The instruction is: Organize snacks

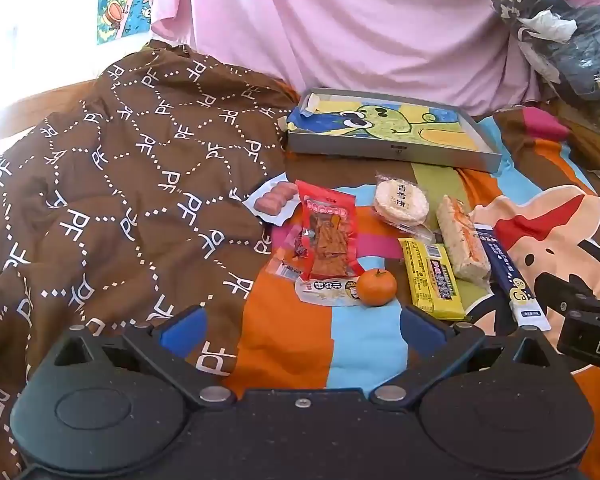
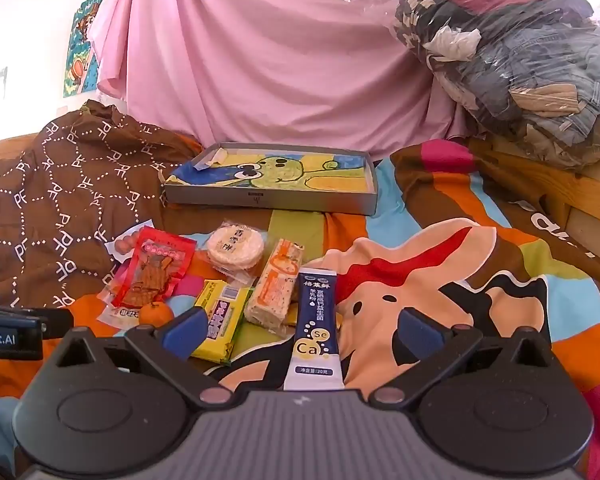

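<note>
Snacks lie in a cluster on a colourful bedsheet: a red packet (image 1: 330,236) (image 2: 156,274), a small orange (image 1: 376,287) (image 2: 154,313), a yellow bar (image 1: 431,278) (image 2: 220,322), a round rice cracker pack (image 1: 401,203) (image 2: 235,249), a rice bar (image 1: 462,240) (image 2: 278,292), a navy stick sachet (image 1: 510,278) (image 2: 315,328) and pink sausages (image 1: 275,200). Behind them sits a shallow grey tray (image 1: 396,152) (image 2: 268,198) with a cartoon lining. My left gripper (image 1: 300,330) is open just short of the orange. My right gripper (image 2: 300,330) is open around the sachet's near end.
A brown patterned quilt (image 1: 120,184) (image 2: 52,200) is bunched on the left. A pink sheet (image 1: 340,28) hangs behind the tray. A plastic bag of clothes (image 2: 520,60) sits at the back right, by a wooden bed frame (image 2: 560,196).
</note>
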The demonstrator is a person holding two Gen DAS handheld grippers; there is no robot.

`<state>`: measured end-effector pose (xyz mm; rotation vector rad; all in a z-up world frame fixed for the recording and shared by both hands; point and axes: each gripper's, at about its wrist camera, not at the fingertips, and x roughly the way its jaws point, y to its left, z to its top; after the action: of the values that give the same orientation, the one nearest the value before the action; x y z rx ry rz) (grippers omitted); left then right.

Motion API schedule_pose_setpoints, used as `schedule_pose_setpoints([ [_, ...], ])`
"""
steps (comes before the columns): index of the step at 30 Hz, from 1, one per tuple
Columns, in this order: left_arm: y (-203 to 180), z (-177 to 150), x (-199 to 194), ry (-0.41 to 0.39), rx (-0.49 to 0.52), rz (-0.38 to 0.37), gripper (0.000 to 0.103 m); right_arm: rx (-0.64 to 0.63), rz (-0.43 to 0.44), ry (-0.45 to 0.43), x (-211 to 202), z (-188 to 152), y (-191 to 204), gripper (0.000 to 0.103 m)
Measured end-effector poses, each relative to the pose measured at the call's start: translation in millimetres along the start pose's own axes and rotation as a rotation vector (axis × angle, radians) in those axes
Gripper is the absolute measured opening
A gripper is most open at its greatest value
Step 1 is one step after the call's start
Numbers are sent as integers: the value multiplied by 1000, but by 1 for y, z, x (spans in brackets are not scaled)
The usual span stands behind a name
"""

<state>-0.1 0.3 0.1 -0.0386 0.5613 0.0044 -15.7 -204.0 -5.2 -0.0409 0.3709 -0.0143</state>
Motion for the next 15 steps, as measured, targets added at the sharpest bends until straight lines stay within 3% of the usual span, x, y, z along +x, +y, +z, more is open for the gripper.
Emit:
schedule_pose_setpoints([
  [15,-2,0,-1,-2,7,1,102,2,-2,4,0,0,0,103],
])
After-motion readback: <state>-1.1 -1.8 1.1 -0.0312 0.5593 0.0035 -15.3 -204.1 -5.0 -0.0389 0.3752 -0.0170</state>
